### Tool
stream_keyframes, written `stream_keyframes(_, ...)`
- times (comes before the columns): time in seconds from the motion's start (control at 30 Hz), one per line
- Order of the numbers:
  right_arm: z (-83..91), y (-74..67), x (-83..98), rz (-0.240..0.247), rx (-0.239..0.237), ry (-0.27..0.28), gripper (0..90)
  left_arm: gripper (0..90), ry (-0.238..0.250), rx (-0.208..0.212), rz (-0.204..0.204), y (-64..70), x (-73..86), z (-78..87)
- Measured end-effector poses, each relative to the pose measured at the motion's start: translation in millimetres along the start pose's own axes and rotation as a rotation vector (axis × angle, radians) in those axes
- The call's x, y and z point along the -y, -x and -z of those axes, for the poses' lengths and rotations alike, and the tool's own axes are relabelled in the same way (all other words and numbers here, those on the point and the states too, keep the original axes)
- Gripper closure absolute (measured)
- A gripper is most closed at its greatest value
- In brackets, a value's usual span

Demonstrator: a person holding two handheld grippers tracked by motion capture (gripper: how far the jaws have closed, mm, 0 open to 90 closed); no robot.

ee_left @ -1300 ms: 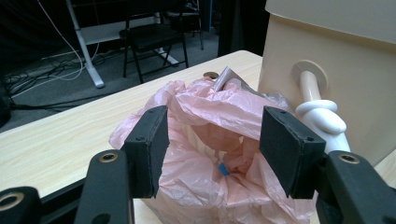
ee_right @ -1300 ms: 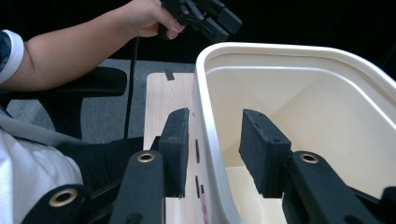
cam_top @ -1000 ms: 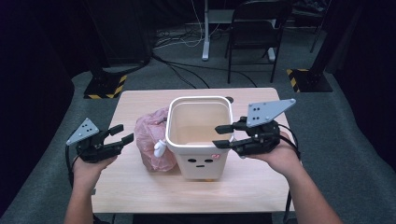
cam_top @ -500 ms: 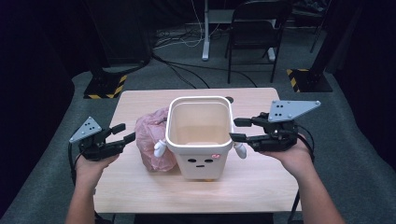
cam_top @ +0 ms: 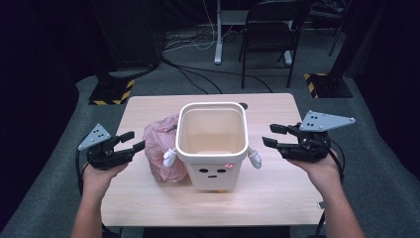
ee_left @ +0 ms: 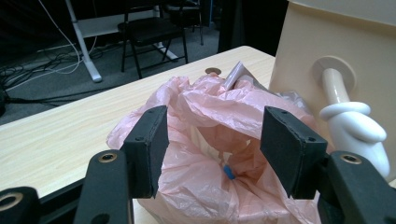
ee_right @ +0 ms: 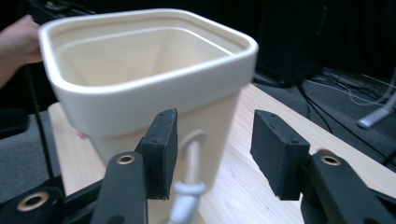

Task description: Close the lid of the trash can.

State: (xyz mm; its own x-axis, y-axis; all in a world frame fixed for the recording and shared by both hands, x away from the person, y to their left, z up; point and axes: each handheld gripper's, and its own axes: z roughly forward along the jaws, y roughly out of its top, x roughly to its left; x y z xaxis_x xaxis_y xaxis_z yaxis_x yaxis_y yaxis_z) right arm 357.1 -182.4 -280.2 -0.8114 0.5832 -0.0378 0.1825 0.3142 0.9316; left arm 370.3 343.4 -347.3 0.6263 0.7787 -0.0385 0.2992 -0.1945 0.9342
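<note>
On the wooden table (cam_top: 148, 198), seen from the high view, a cream bin (cam_top: 212, 144) with a small face on its front stands near the middle, its mouth open upward and a little white arm (cam_top: 170, 157) sticking out at its nine o'clock side, another at its three o'clock side. A crumpled pink plastic bag (cam_top: 158, 148) lies touching the bin at nine o'clock. The left gripper (cam_top: 130, 144) is held at nine o'clock of the bag, just beside it, jaws apart and holding nothing. The right gripper (cam_top: 271, 136) hangs at three o'clock of the bin, near it but apart; its jaws have just been opening and nothing sits between them. Beyond the table, at twelve o'clock, a dark chair (cam_top: 270, 34) stands on the grey floor. From the left gripper view, the two black pads (ee_left: 149, 147) stand wide, and the pink bag (ee_left: 210, 135) lies just past them, framed in the gap without touching either pad; the bin's wall (ee_left: 303, 42) and its white arm (ee_left: 350, 121) rise at two o'clock. From the right gripper view, the pads (ee_right: 161, 151) are likewise spread and grip nothing; the bin (ee_right: 140, 70) stands close ahead at eleven o'clock, its white arm (ee_right: 189, 186) low beside the left-hand pad, and bare table (ee_right: 271, 130) shows past the other.
</note>
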Motion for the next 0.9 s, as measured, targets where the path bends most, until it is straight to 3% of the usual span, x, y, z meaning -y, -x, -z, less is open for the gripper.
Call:
stream_keyframes(0.4, -0.5, 7.7, 28.2, -0.037, 0.153, -0.026, 49.9, 41.3, -0.010, -0.025, -0.001, -5.4, 4.3, -1.9)
stream_keyframes(0.9, -9.7, 11.0, 71.9, -0.098, 0.250, -0.063, 49.9, 41.3, -0.033, -0.035, -0.008, -6.6, 8.0, -9.6)
